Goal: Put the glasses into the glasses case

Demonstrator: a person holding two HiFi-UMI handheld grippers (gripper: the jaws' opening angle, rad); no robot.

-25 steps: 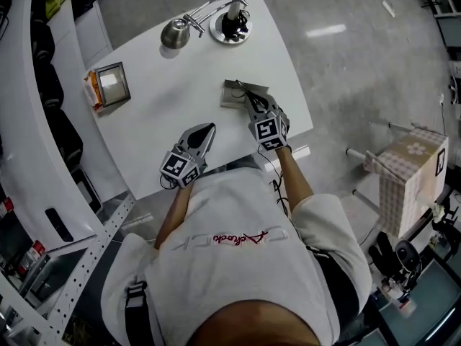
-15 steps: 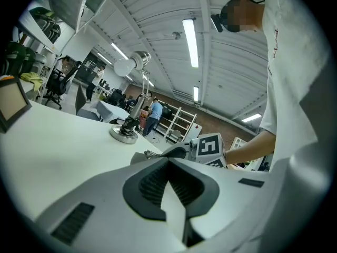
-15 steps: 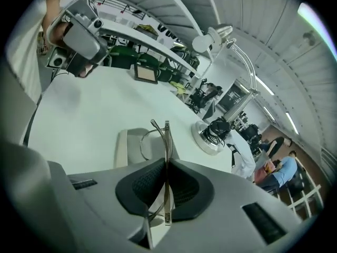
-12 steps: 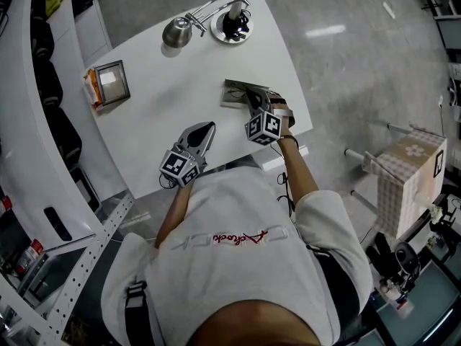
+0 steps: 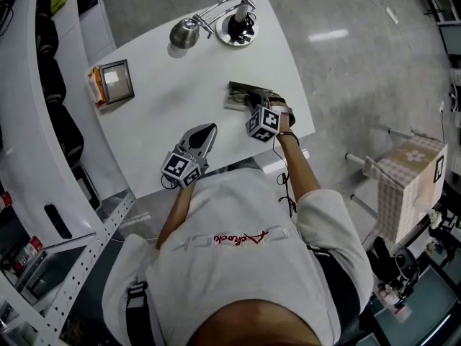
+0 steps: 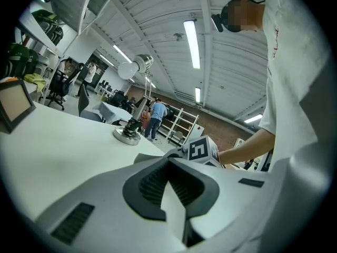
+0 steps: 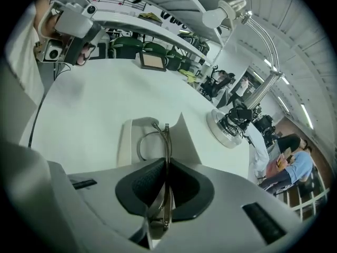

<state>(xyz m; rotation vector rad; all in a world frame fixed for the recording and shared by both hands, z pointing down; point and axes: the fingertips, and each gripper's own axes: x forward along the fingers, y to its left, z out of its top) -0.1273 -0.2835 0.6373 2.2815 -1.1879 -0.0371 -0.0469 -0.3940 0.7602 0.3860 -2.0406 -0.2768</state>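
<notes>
The open grey glasses case (image 5: 236, 92) lies on the white table (image 5: 166, 107) near its right edge. My right gripper (image 5: 254, 102) hovers right over the case, shut on thin metal-framed glasses (image 7: 165, 141). In the right gripper view the glasses stand on edge between the pads, with one lens ring (image 7: 150, 144) over the case (image 7: 126, 141) below my right gripper (image 7: 165, 165). My left gripper (image 5: 206, 131) rests near the table's front edge, apart from the case, shut with nothing in it (image 6: 169, 161).
A silver desk lamp (image 5: 189, 29) with a round base (image 5: 236, 29) stands at the table's far side. A small framed picture (image 5: 115, 82) sits at the far left. Shelving (image 5: 43, 164) runs along the left, and a checked box (image 5: 410, 171) stands to the right.
My right gripper has moved forward with the glasses, from the case's near side to over it. The left gripper has stayed where it was.
</notes>
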